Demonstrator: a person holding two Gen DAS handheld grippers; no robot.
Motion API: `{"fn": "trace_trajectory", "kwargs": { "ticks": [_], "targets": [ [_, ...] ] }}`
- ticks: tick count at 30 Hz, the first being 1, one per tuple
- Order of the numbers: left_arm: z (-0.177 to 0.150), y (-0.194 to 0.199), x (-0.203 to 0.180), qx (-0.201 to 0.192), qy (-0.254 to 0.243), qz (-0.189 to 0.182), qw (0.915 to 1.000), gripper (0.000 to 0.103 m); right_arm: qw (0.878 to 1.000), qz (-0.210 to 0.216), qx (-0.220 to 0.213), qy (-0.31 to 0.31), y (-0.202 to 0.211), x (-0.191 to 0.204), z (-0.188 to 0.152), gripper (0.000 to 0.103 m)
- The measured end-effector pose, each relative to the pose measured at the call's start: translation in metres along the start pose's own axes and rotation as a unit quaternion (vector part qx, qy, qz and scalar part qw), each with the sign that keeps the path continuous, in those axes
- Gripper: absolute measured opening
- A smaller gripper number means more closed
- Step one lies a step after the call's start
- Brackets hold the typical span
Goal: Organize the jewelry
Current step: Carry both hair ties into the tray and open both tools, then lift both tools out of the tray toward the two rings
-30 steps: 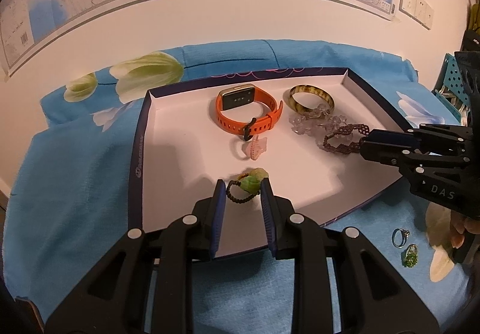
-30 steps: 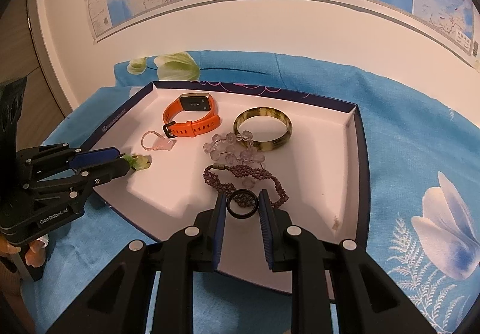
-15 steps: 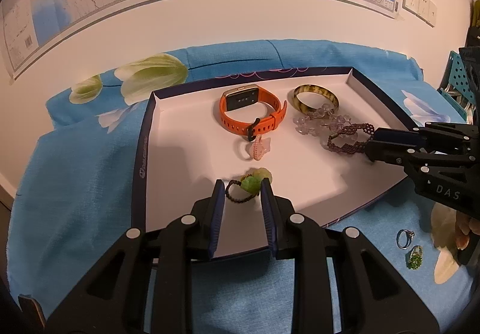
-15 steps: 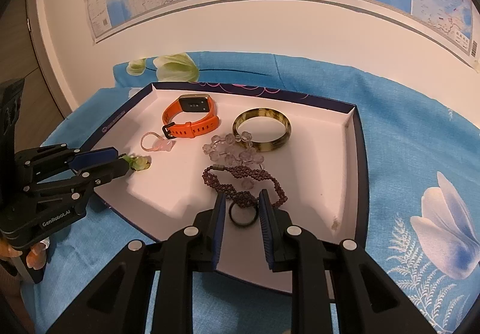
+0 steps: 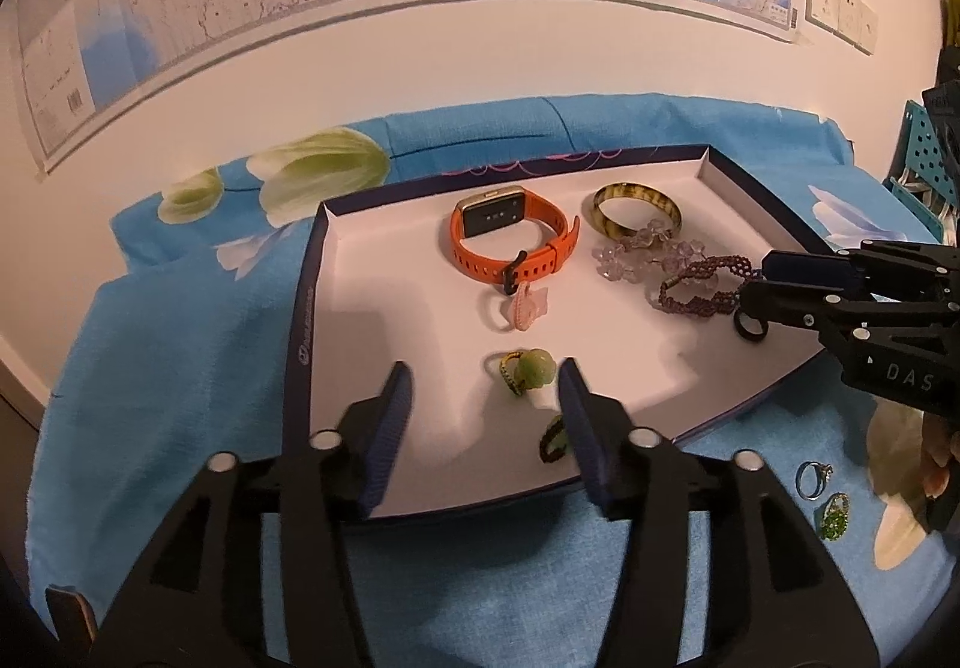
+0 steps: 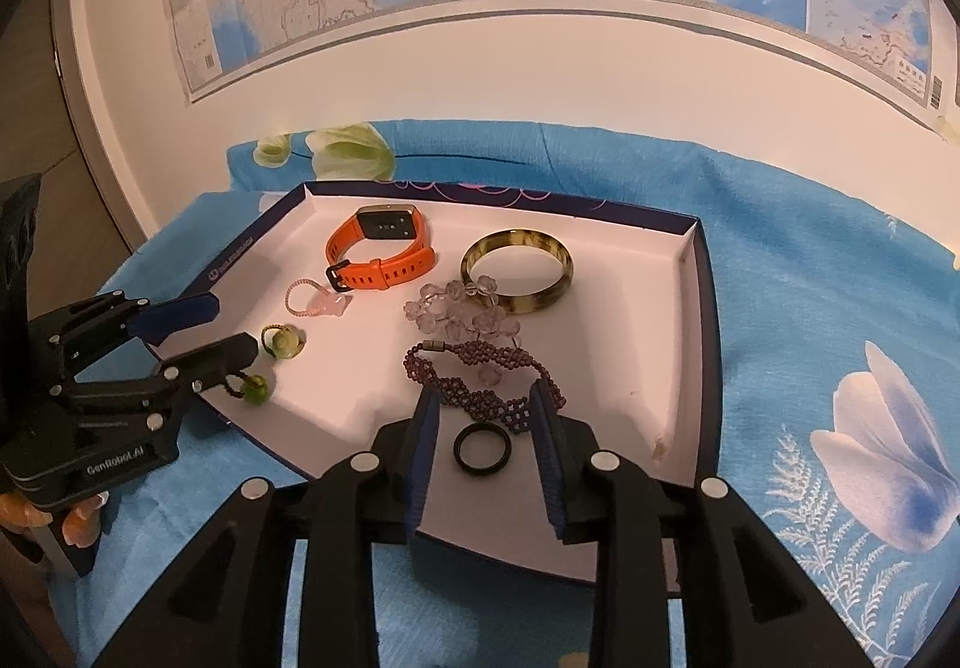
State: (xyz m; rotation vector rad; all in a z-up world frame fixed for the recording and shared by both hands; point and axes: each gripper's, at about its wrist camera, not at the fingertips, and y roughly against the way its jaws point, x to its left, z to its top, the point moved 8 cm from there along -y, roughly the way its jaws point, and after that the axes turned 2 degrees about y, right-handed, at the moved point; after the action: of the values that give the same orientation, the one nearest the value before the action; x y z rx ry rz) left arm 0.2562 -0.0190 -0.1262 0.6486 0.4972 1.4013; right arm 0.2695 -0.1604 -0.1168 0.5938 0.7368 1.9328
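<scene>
A white tray with a dark blue rim point(image 5: 303, 308) point(image 6: 699, 308) lies on a blue floral cloth. My left gripper point(image 5: 483, 398) is open over the tray's near left; a green bead ring point(image 5: 552, 437) point(image 6: 252, 389) lies by its right finger and a pale green charm point(image 5: 525, 371) point(image 6: 283, 341) just ahead. My right gripper point(image 6: 483, 431) is open with a black ring point(image 6: 483, 451) point(image 5: 751, 326) lying on the tray between its fingers. Further in lie an orange watch point(image 5: 510, 242) point(image 6: 381, 248), a tortoiseshell bangle point(image 5: 636, 209) point(image 6: 516, 269), clear beads point(image 6: 459, 314), a purple bead bracelet point(image 6: 480, 377) point(image 5: 699, 287) and a pink charm point(image 5: 528, 305).
Two rings, one silver point(image 5: 813, 479) and one green point(image 5: 834, 515), lie on the cloth right of the tray. A wall with a map rises behind. A teal pegboard rack point(image 5: 927, 182) stands at the far right.
Both grippers have opened. The left let go of the green bead ring, the right let go of the black ring; both now lie on the tray.
</scene>
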Motion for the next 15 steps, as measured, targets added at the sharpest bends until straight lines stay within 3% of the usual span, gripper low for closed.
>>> {"fn": "trace_trajectory", "kwargs": {
  "ticks": [10,15],
  "targets": [
    [0.002,0.018,0.0,-0.026,-0.002,0.016,0.9995,0.076,1.0,0.012,-0.024,-0.006,0.019,0.002,0.003,0.038],
    [0.003,0.041,-0.005,-0.046,-0.006,-0.003,0.9989,0.08,0.999,0.031,-0.037,-0.004,0.043,0.008,-0.002,0.038]
  ]
}}
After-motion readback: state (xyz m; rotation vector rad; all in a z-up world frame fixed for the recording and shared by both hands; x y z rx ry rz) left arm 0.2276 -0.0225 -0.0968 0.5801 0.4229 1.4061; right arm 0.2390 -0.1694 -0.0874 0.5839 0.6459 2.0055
